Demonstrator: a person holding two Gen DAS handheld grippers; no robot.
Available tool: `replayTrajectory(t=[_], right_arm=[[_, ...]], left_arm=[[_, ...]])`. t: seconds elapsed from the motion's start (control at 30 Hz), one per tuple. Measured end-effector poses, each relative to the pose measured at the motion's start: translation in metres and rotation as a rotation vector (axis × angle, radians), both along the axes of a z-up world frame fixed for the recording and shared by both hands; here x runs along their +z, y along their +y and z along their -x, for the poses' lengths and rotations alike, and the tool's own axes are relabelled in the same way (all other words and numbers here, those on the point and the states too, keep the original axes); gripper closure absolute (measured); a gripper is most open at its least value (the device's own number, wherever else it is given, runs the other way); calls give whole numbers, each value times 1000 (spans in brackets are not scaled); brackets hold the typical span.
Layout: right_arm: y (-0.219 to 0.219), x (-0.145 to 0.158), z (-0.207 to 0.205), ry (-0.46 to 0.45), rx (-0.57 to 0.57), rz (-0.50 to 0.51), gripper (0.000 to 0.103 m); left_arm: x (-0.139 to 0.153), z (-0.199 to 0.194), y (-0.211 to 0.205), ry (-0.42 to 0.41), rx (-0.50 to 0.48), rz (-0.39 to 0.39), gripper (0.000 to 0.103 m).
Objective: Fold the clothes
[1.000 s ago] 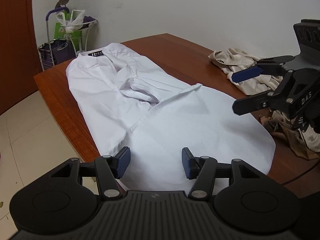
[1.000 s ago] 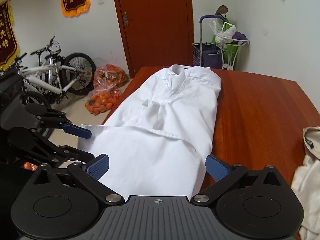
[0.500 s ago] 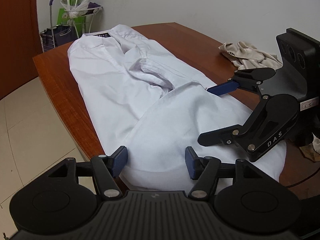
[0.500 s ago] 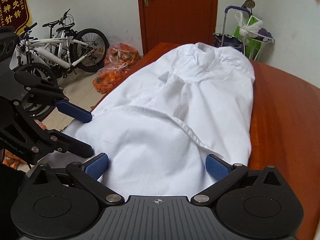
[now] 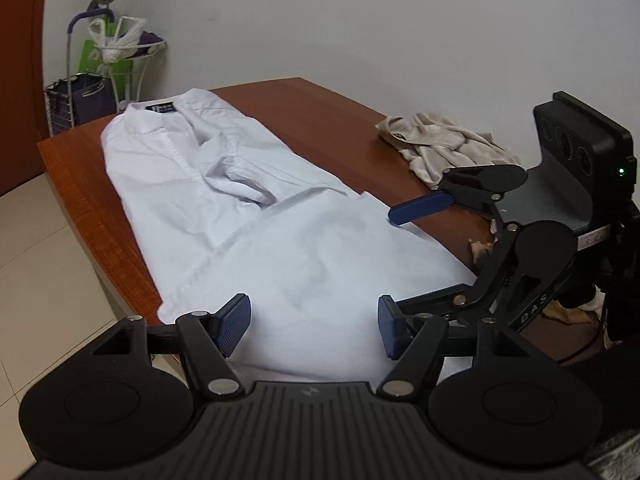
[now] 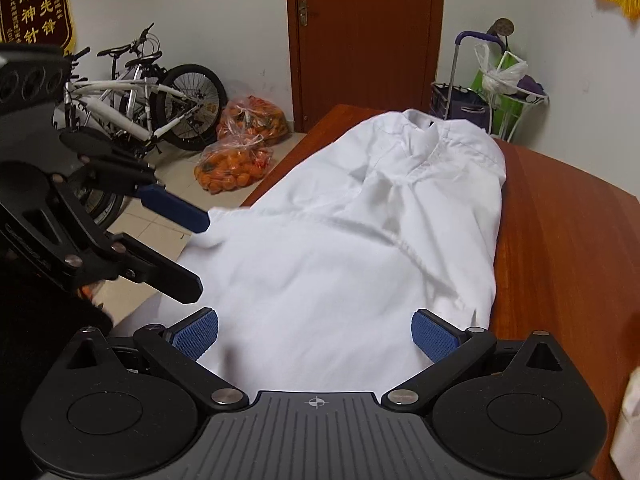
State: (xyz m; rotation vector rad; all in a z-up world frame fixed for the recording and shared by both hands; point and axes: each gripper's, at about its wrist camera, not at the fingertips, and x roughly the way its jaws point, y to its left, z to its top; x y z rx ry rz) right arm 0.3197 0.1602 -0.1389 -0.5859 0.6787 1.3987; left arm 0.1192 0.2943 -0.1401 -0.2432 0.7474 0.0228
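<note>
A white shirt (image 5: 248, 216) lies lengthwise on the brown table (image 5: 320, 120), collar at the far end, sides folded inward. My left gripper (image 5: 314, 326) is open, its pads on either side of the shirt's near hem at the table's left edge. My right gripper (image 6: 316, 336) is open over the hem's right part. In the left wrist view the right gripper (image 5: 400, 264) stands to the right, open over the hem corner. In the right wrist view the shirt (image 6: 360, 240) fills the middle and the left gripper (image 6: 192, 256) stands at the left, open.
A beige garment (image 5: 444, 148) lies crumpled on the table's far right. A trolley and wire stand with bags (image 5: 100, 76) stand behind the table. Bicycles (image 6: 136, 96), bags of oranges (image 6: 240, 148) and a door (image 6: 364, 36) are off the table's left side.
Both grippers have moved down and in toward the shirt's near hem. The right gripper now stands close beside the left one. Both stay open.
</note>
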Motion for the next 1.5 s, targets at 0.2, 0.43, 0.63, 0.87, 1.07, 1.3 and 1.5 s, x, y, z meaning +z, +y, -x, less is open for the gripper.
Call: replayTrajectory(t=[0.2, 0.43, 0.63, 0.87, 1.07, 1.3, 1.5], right_arm=[[-3, -30, 3, 52, -67, 43, 0], [0, -38, 3, 46, -53, 52, 0], [-13, -12, 10, 14, -94, 35, 0], [-27, 9, 27, -15, -206, 23, 0], [-26, -4, 47, 2, -253, 49, 0], [-20, -32, 58, 27, -319, 80, 0], [-26, -46, 59, 37, -357, 28, 0]], left_arm=[[-26, -6, -4, 97, -4, 9, 31], [-40, -6, 2, 93, 10, 32, 31], [-29, -4, 6, 68, 1, 12, 31], [-10, 5, 8, 52, -38, -28, 31], [-4, 10, 7, 47, -42, -27, 31], [-3, 16, 8, 52, -15, -3, 31], [-6, 24, 6, 61, 6, -1, 31]])
